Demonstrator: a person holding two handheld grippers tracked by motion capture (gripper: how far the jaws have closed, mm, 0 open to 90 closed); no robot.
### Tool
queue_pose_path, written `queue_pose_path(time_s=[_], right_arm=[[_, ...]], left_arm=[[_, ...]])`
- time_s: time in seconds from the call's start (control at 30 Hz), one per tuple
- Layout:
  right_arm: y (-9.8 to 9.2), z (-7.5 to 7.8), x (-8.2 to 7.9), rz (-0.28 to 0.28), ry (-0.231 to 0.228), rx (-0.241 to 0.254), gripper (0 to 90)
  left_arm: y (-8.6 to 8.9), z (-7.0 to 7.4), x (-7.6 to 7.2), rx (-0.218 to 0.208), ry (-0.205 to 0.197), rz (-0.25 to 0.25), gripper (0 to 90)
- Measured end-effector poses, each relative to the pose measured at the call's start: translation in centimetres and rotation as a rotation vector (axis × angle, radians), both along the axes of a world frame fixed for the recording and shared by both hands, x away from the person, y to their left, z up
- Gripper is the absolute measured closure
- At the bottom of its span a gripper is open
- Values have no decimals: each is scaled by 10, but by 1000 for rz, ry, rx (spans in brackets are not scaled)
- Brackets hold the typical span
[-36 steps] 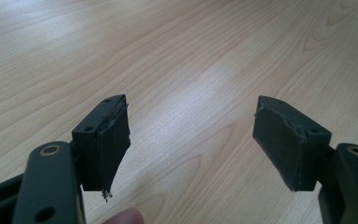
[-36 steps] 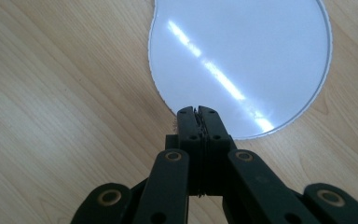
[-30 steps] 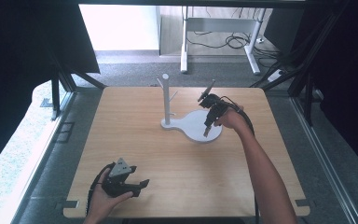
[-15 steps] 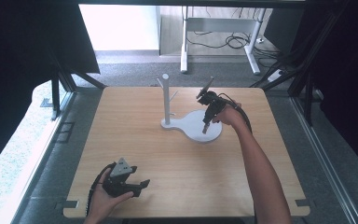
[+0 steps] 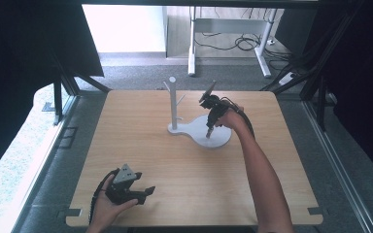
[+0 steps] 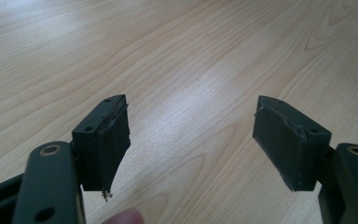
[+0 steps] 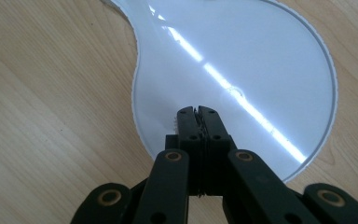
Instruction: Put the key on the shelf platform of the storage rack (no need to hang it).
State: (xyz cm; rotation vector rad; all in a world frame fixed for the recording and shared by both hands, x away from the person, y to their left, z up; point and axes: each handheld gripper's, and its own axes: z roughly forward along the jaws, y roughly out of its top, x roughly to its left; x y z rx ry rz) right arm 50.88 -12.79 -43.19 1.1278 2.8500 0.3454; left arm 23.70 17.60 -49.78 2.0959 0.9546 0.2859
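Observation:
A white stand with a flat pear-shaped base point(image 5: 217, 137) point(image 7: 242, 60) and an upright post point(image 5: 173, 102) with short pegs sits at the table's middle back. My right gripper point(image 5: 207, 135) point(image 7: 198, 110) points down at the base's round end, jaws pressed together with nothing between them, tips just over or on the white surface. My left gripper point(image 5: 146, 191) point(image 6: 191, 135) rests near the front left edge of the table. It is open, and bare wood shows between its two black pads point(image 6: 109, 140).
The light wooden table point(image 5: 141, 141) has open room on the left and front right. Beyond its far edge stand a white desk frame point(image 5: 228, 29) and loose cables on the floor. Black frame struts flank both sides.
The right gripper has shifted slightly over the stand's base, staying shut. The left gripper has not moved.

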Motion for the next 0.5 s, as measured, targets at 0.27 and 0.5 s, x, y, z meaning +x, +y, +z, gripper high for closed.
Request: queue_pose_path(time_s=[0.27,0.5], right_arm=[[2,-8,5,-20,-11,-3,897],[-3,-17,9,-64,-22,-14,896]], left_arm=[[-3,0,-1,3,0,-8,273],[-4,0,-1,4,-1,-13,273]])
